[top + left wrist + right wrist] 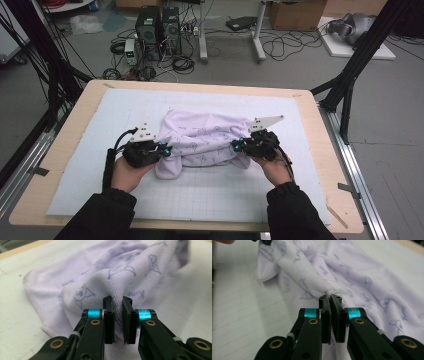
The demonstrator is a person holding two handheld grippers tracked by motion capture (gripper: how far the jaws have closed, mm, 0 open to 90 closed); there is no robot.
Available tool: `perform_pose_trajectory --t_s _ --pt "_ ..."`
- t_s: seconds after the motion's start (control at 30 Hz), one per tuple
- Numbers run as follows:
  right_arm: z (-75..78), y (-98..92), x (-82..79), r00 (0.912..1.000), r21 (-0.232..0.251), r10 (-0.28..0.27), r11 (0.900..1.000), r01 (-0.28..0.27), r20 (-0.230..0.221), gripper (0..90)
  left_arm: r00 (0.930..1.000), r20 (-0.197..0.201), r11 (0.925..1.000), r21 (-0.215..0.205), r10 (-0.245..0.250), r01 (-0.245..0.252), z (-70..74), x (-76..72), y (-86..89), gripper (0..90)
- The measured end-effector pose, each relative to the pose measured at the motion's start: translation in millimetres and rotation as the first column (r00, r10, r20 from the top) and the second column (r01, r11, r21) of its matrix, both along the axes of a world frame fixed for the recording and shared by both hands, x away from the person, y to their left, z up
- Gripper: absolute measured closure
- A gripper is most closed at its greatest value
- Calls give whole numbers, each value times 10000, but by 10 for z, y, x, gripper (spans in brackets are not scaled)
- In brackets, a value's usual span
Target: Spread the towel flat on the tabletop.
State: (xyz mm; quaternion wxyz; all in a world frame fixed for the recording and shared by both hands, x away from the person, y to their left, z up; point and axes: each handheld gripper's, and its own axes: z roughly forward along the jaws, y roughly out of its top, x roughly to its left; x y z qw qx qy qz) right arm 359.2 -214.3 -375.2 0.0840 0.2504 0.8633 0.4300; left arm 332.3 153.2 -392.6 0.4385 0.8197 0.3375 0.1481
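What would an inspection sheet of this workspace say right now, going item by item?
Surface: wooden table covered by a white gridded mat.
Job's things: lilac printed terry towel, bunched mid-mat, near edge pinched at two points.
Clutter: nothing seen on the mat.
Grippers: left tongs shut on a towel fold; right tongs shut on the towel edge.
Cables: one black cable trails from each gripper; loose cables on the floor.
Surroundings: two black computer towers, cardboard box, black frame legs.

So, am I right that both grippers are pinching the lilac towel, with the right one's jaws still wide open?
Not quite: the right gripper is shut on the lilac towel, as the right gripper view shows. The left gripper pinches it too.
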Motion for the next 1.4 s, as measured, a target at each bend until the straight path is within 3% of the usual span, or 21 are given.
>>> perform_pose_trajectory --t_s 0.13,0.3,0.37,0.43,0.53,0.6,0.73,0.9,0.97,1.07,1.2,1.27,1.4 --pt "-243 7 262 9967 -153 -556 9984 548 -585 868 9983 -400 9989 224 418 -409 -222 236 -60 818" --pt "-357 12 361 9944 -210 -707 9974 693 -790 799 9971 -581 9988 69 489 -486 -258 288 -29 787" --pt "-320 -27 337 9936 -25 -806 9967 806 -795 761 9973 -559 9989 22 477 -476 -213 257 27 708" --pt "-251 -72 266 9959 214 -739 9969 751 -515 735 9974 -472 9983 -208 537 -547 -149 199 91 616" --pt "-153 -130 84 9984 650 -567 9963 570 -56 732 9991 -163 9983 -433 395 -401 -78 60 193 596" --pt "-126 -145 -43 9995 624 -305 9976 299 88 726 9990 1 9972 -593 456 -455 -59 -39 264 576" --pt "-159 -106 -261 9993 695 82 9975 -107 362 692 9998 -133 9967 -794 160 -170 -145 -196 312 593" --pt "-353 50 -189 9994 436 340 9985 -340 0 597 9984 -562 10000 23 9 -8 -349 -120 190 562" --pt "-439 113 -117 9998 166 202 9997 -203 24 592 9982 -597 9996 264 -11 26 -400 -70 133 576" --pt "-532 167 -17 9999 419 46 9991 -40 -140 652 9986 -534 9984 566 4 26 -475 -17 65 669" --pt "-564 162 53 9995 696 95 9975 -74 -307 795 9987 -506 9989 477 -2 26 -472 -3 73 803" --pt "-537 141 34 9987 724 190 9973 -156 -464 816 9988 -483 9989 457 -29 51 -438 -34 90 820" --pt "-406 72 -77 9984 778 434 9961 -405 -352 824 9993 -292 9996 165 -216 221 -284 -177 169 820"
